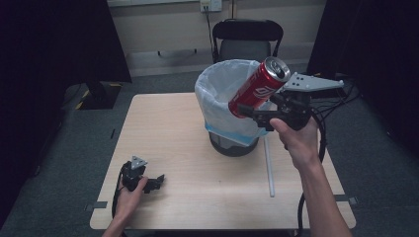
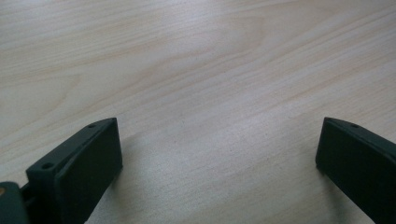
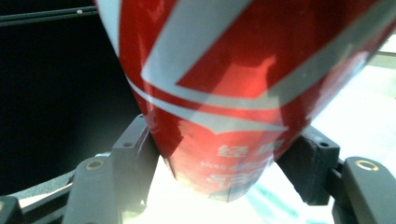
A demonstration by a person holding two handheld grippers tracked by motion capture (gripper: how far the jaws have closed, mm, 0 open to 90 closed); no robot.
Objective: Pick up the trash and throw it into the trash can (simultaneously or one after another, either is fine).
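Note:
A red drink can (image 1: pixel 259 86) with white markings is held tilted in the air over the right rim of a bin lined with a clear plastic bag (image 1: pixel 217 94). My right gripper (image 1: pixel 257 112) is shut on the red can (image 3: pixel 233 93), its jaws pressing both sides of the can's lower body. Near the table's front left corner my left gripper (image 1: pixel 157 181) rests low on the wood, held by a hand. Its jaws stand wide apart over bare tabletop (image 2: pixel 210 93) with nothing between them, so the left gripper (image 2: pixel 219 154) is open.
A white straw or thin rod (image 1: pixel 269 168) lies on the table to the right of the bin. A black chair (image 1: pixel 247 39) stands behind the table. Dark curtains hang on both sides. The wooden table (image 1: pixel 163 138) has bare room at left and front.

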